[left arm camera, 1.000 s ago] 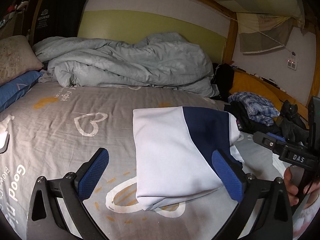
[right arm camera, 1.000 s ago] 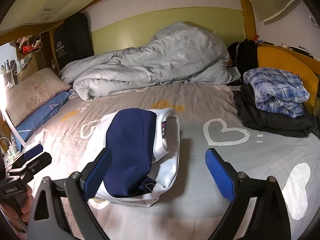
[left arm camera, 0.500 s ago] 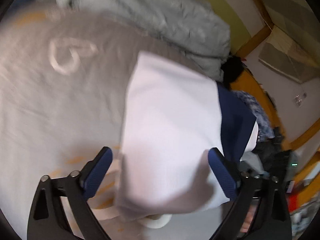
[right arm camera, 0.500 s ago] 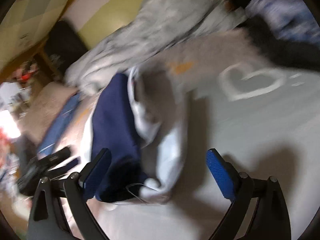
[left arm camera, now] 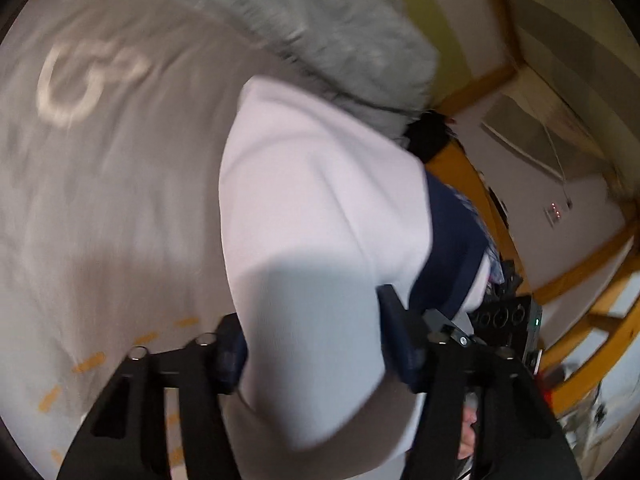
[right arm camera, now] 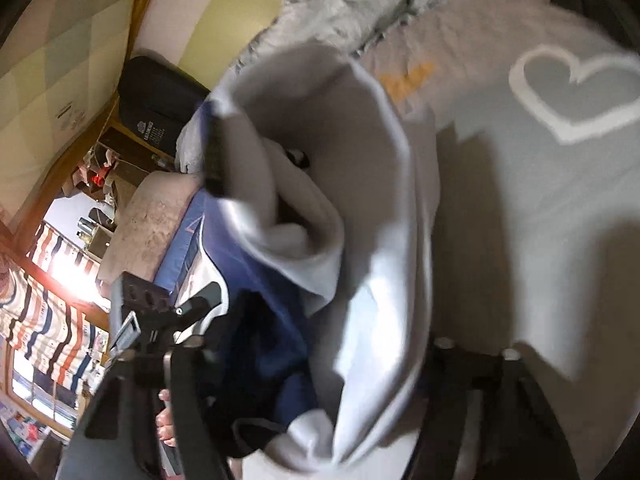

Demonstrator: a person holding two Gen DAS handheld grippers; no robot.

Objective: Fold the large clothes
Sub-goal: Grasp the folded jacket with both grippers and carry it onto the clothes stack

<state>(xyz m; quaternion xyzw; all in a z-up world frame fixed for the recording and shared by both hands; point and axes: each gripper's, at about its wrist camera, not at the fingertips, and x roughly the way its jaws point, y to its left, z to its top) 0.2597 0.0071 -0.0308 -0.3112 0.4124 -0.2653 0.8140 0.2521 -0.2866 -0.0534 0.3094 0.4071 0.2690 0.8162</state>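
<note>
A folded white and navy garment point(left arm camera: 320, 216) fills the middle of the left wrist view. My left gripper point(left arm camera: 314, 346) is closed around its near end, the cloth bulging between the blue pads. In the right wrist view the same garment point(right arm camera: 360, 240) stands bunched, navy part at the left. My right gripper point(right arm camera: 320, 364) is closed on its other end; its pads are mostly hidden by cloth. The left gripper point(right arm camera: 160, 320) shows at the left of the right wrist view. Both views are tilted and blurred.
The grey bedsheet point(left arm camera: 100, 200) with white heart prints lies under the garment. A crumpled grey duvet point(left arm camera: 340, 40) lies at the back by the wall. A pillow point(right arm camera: 152, 224) lies at the bed's head. A wooden bed frame point(left arm camera: 592, 264) runs along the right.
Both grippers moved in onto the folded garment's ends and closed on it. The garment now bunches up between them, and both cameras have tilted sharply.
</note>
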